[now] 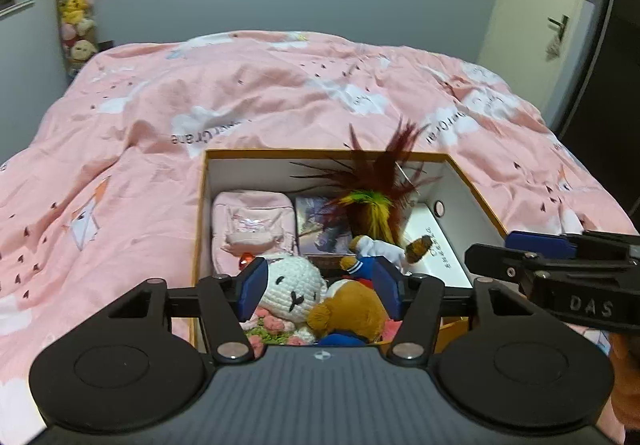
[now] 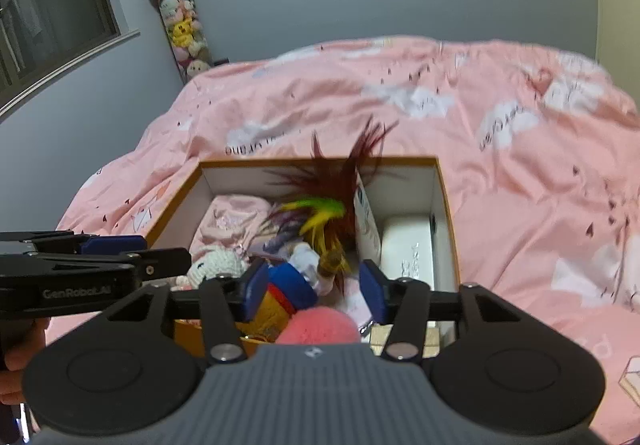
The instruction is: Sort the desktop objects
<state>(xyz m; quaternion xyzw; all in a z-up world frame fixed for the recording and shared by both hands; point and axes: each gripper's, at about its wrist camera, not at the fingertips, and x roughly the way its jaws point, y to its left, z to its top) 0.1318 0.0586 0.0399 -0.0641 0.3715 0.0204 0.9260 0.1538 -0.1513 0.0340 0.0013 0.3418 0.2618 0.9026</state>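
An open cardboard box [image 1: 328, 154] [image 2: 320, 162] lies on a pink duvet. Inside are a pink pouch [image 1: 254, 233], a picture card [image 1: 320, 225], a feather toy [image 1: 376, 197] [image 2: 320, 205], a white crochet bunny [image 1: 290, 283] [image 2: 218, 265], a brown plush bear in blue clothes [image 1: 352, 309] [image 2: 286, 295], a pink ball [image 2: 320, 327] and a white case [image 2: 408, 249]. My left gripper [image 1: 321, 287] is open above the bunny and bear. My right gripper [image 2: 314, 293] is open above the bear and ball. Neither holds anything.
The pink duvet [image 1: 280, 93] covers the bed around the box. A tube of plush toys [image 2: 182, 25] stands at the far wall. A door with a handle [image 1: 558, 25] is at the right. A window [image 2: 52, 5] is at the left.
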